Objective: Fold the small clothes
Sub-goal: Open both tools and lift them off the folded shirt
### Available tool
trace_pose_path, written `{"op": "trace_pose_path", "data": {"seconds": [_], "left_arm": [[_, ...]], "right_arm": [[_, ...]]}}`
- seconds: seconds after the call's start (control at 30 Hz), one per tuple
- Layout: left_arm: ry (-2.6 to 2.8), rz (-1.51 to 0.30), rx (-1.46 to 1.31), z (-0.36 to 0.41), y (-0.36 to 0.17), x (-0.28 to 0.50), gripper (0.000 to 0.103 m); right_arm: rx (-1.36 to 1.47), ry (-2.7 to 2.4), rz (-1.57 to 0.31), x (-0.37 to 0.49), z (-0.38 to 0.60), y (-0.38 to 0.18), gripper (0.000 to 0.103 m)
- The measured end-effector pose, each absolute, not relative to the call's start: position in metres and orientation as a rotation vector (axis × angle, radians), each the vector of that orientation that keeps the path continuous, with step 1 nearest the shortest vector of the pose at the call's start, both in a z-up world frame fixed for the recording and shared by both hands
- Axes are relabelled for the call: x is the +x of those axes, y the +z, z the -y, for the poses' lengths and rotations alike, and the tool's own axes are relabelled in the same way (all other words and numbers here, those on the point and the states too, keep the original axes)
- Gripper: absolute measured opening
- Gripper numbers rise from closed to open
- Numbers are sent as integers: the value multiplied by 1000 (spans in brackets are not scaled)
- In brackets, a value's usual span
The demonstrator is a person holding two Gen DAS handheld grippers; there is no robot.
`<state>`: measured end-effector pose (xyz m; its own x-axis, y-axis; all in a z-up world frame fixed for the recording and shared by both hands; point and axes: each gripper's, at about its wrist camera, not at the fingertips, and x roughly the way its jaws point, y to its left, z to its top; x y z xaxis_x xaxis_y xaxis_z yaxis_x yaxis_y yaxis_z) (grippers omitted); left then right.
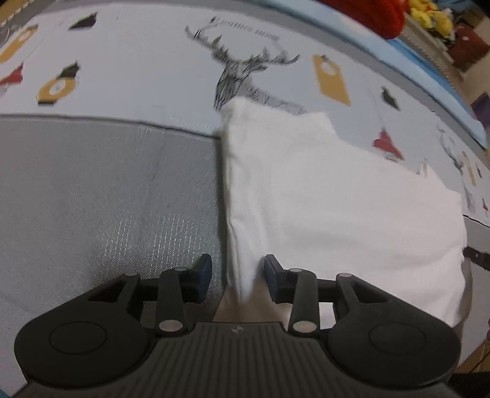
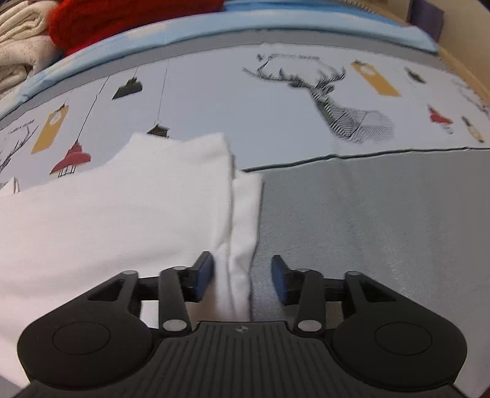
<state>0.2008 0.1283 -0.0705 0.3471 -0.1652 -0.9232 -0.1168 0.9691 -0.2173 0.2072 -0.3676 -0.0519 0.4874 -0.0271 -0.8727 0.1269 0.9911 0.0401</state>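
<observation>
The left tool [image 1: 237, 277] points steeply down at the left edge of a white garment [image 1: 337, 199] that lies folded on a printed cloth [image 1: 137, 70] with a grey panel [image 1: 107, 199] on the near side. Its jaws stand apart; a hanging fold of the garment's left edge passes between them, close to the right pad [image 1: 271, 274] and clear of the left one, so nothing is gripped. The garment spreads from there to the right. The right tool [image 2: 242, 277] stands over the garment's right edge, jaws likewise parted. A narrow strip of the cloth runs between them just beside the left pad [image 2: 205, 274], clear of the right pad, with the grey panel beneath. A red knit [image 2: 122, 18] lies beyond the far edge.
</observation>
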Motion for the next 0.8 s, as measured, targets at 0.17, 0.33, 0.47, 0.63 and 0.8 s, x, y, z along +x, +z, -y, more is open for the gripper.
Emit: {"op": "trace_pose_path", "data": {"seconds": [0.17, 0.33, 0.47, 0.63, 0.8], "left_arm": [[-167, -1257, -178, -120, -69, 182, 42], [-192, -1300, 40, -107, -83, 164, 42], [-174, -1198, 40, -113, -64, 149, 42], [-143, -1045, 20, -116, -9, 134, 42], [-180, -883, 21, -107, 27, 118, 54]], "right_arm": [[123, -70, -1022, 190, 372, -37, 44], [34, -41, -1110, 180, 364, -55, 52], [46, -76, -1048, 169, 365, -34, 50], [76, -55, -872, 145, 361, 26, 50], [70, 1, -668, 104, 351, 74, 52]]}}
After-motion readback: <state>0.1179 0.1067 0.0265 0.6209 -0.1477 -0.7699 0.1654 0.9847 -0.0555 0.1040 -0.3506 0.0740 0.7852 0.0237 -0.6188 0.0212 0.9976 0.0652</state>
